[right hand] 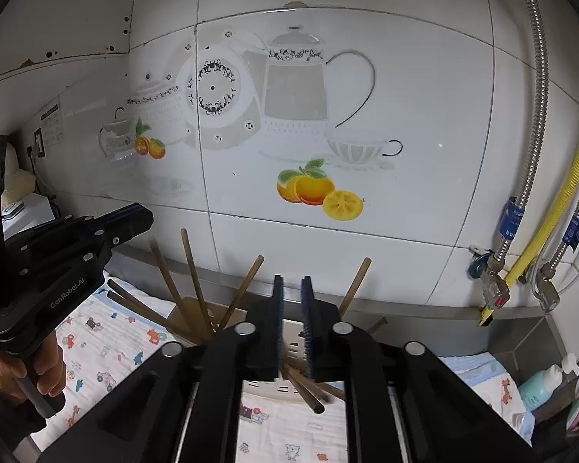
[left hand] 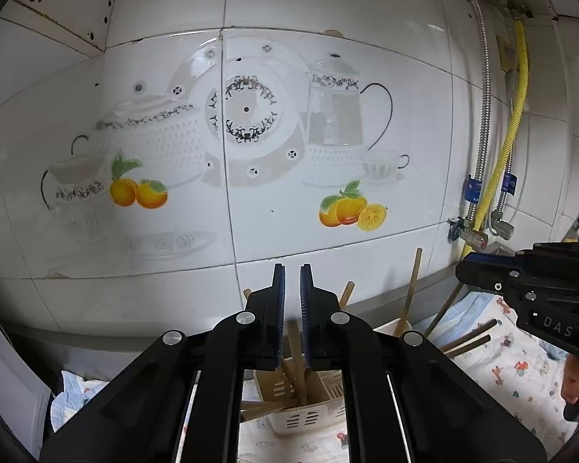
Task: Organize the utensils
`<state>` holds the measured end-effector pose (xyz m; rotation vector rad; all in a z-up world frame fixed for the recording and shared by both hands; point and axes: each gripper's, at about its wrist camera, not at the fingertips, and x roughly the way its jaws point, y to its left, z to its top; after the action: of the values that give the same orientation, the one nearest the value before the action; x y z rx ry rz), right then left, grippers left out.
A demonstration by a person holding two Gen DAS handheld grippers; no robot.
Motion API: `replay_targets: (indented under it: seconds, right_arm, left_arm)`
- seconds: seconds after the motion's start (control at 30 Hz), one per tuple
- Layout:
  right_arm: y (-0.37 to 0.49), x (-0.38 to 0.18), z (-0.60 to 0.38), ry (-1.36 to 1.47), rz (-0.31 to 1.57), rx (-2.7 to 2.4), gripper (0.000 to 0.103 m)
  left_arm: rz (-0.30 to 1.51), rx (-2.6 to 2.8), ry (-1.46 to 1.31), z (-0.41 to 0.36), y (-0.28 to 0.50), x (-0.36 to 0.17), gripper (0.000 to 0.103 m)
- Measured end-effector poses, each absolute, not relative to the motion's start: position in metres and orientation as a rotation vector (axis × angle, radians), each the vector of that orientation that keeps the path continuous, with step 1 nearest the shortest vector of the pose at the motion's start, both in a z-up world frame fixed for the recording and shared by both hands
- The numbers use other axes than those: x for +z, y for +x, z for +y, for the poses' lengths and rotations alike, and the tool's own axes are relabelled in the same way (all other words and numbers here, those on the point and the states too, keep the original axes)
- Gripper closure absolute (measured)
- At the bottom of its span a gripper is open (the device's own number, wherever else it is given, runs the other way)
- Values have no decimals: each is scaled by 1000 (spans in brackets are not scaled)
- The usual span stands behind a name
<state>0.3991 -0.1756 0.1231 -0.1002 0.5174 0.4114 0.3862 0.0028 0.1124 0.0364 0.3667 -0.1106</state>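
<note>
A cream slotted utensil holder (left hand: pixel 305 420) (right hand: pixel 289 333) stands on a patterned cloth (left hand: pixel 521 370) (right hand: pixel 96 351) by the tiled wall. Several brown chopsticks (left hand: pixel 411 289) (right hand: pixel 195 277) lean out of it. My left gripper (left hand: pixel 292 270) (right hand: pixel 144 218) hovers just above the holder; its pads stand a narrow slit apart with one chopstick (left hand: pixel 295 351) filling that slit and running down into the holder. My right gripper (right hand: pixel 292 281) (left hand: pixel 463 270) is over the holder from the right side. Its pads are apart, and chopsticks (right hand: pixel 308 393) lie loose just beneath them.
A person's hand (right hand: pixel 38 370) (left hand: pixel 575 382) grasps each gripper handle. Metal and yellow hoses with valves (right hand: pixel 521 254) (left hand: pixel 482 227) run down the wall on the right. A teal bottle (right hand: pixel 540 384) stands in the right corner. A steel ledge (right hand: pixel 405 305) edges the counter.
</note>
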Motion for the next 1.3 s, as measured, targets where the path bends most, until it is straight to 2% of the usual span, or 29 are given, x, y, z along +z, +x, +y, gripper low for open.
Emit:
replay_targets:
  seconds: [0.13,0.17,0.2,0.23,0.53,0.6,0.67,0.8,0.93,1.0,1.07,1.17,1.23,1.3]
  right_arm:
    - [395,126,-177,-98,514,407,80]
    - [393,126,-177,-100,513,407,79]
    - [391,127,-178,-102,511,404,79]
    - [389,128,-179,-101,510,402,78]
    - [362,128,-188,-95,509,390,72]
    - [354,127,-190,-89,512,390,70]
    - [345,125,-191,-91,509,386,64]
    - [325,120,-195,-75,510,390,61]
    - [305,112,-196,-73,510,384,52]
    - [297,107,-197,-67,517,382,44]
    - [288,100,-198,-56,521,379,44]
    - [275,90,-197,-57,526,373,33]
    - [265,82,-196,-55,531,376,32]
    - [256,76,-195,-55,527,375,25]
  left_arm:
    - [367,-118,32,4,382,114,92]
    - [365,-113,36,4,379,115,88]
    - [360,-105,38,4,377,116,74]
    - [351,-98,37,5,373,118,67]
    - [348,-104,14,15,338,124,66]
    - [348,-95,15,16,327,123,59]
    - [349,-96,14,18,316,122,58]
    - [359,-95,4,21,295,117,49]
    - [374,-95,-9,24,273,111,34]
    - [380,-88,-6,24,262,107,31]
    - [384,-88,-9,25,252,103,27]
    - [401,-88,-25,27,239,96,21]
    - [403,-73,-24,28,232,93,16]
    - [410,-76,-23,29,223,89,10]
